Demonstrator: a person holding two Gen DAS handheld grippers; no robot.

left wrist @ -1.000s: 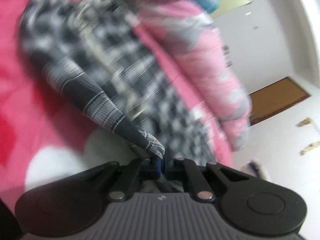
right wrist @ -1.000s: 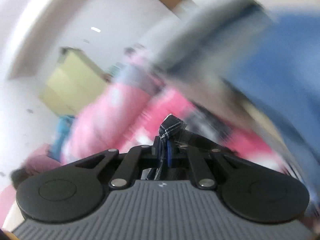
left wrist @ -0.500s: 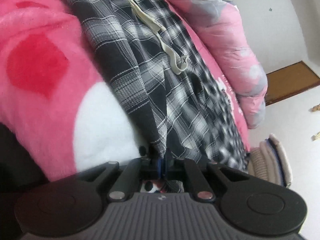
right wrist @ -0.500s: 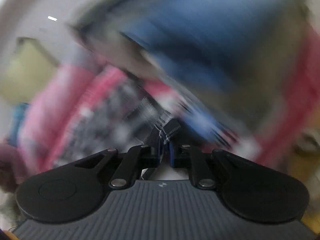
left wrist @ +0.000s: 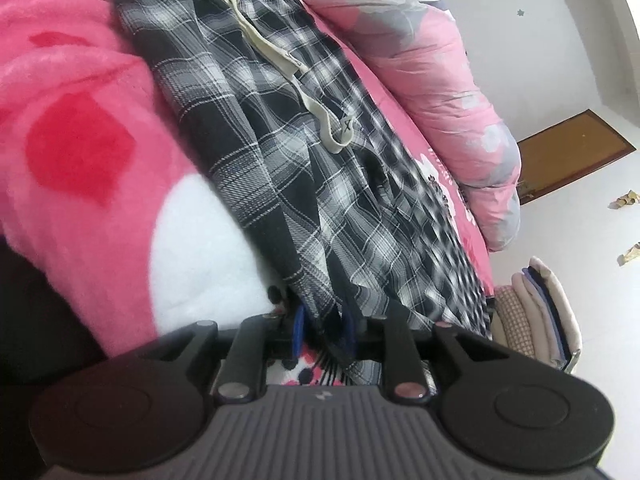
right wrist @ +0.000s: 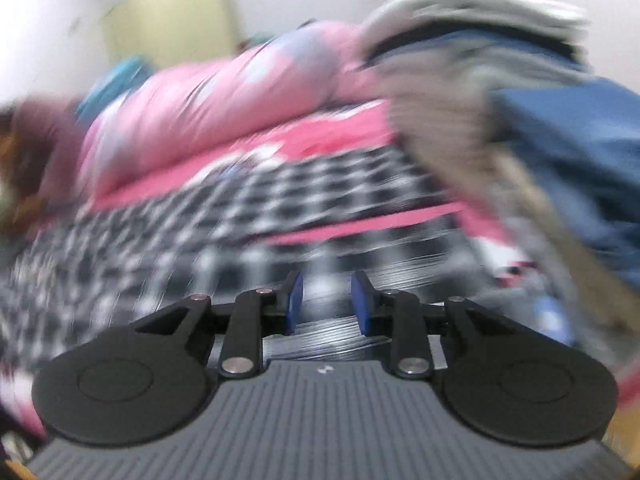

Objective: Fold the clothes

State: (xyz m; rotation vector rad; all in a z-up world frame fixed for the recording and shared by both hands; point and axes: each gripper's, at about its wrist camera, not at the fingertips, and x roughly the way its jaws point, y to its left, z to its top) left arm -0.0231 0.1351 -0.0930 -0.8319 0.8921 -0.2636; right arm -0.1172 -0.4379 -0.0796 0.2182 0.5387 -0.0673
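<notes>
A black-and-white plaid garment [left wrist: 280, 140] with a pale drawstring [left wrist: 280, 52] lies stretched along the pink bed. My left gripper [left wrist: 323, 330] is at its near hem. Its blue pads [left wrist: 298, 328] stand apart, and the hem hangs loosely between them. In the blurred right wrist view the same plaid garment [right wrist: 240, 220] lies flat under and ahead of my right gripper [right wrist: 328, 300]. That gripper is open, with the cloth lying beneath the gap and nothing pinched.
A pink and red fleece blanket [left wrist: 80, 140] covers the bed. A rolled pink quilt [left wrist: 420, 60] runs along the far side. A stack of folded clothes [left wrist: 536, 312] sits past the garment's end, close on the right in the right wrist view [right wrist: 540, 120].
Both grippers were shut on the plaid cloth and have opened. The garment, held up a second ago, now lies on the bed. The right view has swung down toward it.
</notes>
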